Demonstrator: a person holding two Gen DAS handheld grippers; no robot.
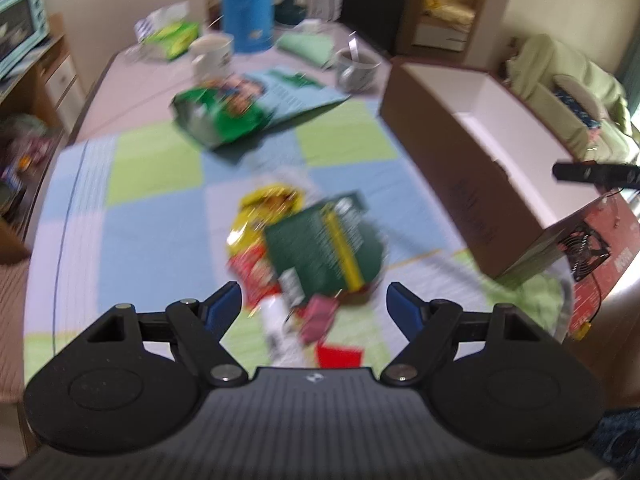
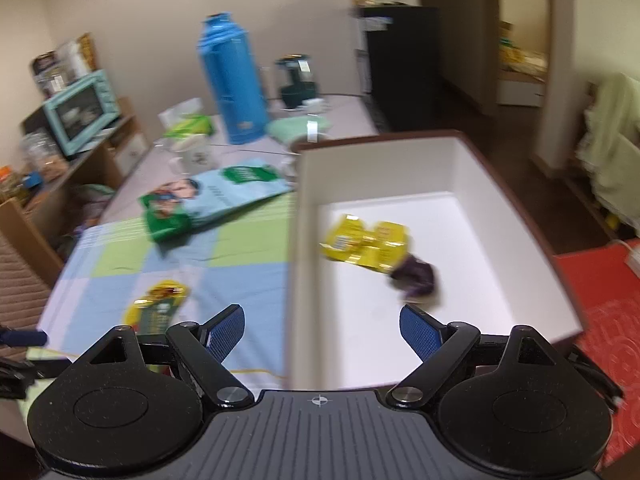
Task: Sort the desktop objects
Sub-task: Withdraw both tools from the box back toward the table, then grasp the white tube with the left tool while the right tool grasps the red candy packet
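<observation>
My left gripper [image 1: 314,300] is open and empty above a pile of snack wrappers: a dark green packet [image 1: 326,246], a yellow packet [image 1: 266,208], a red one [image 1: 256,276] and a small pink one [image 1: 320,314]. My right gripper [image 2: 322,326] is open and empty over the near edge of the white-lined cardboard box [image 2: 516,196]. A yellow wrapper [image 2: 366,246] and a dark purple wrapper [image 2: 416,276] lie inside the box. The box also shows in the left wrist view [image 1: 480,152]. A green snack bag [image 1: 218,114] lies farther back on the checked tablecloth [image 1: 156,216].
A light blue booklet [image 1: 296,90], two mugs [image 1: 212,56] [image 1: 356,68], a tall blue thermos [image 1: 248,4], a tissue pack [image 1: 172,36] and a green cloth [image 1: 308,46] stand at the table's far end. A teal oven [image 2: 82,112] sits on a shelf at left.
</observation>
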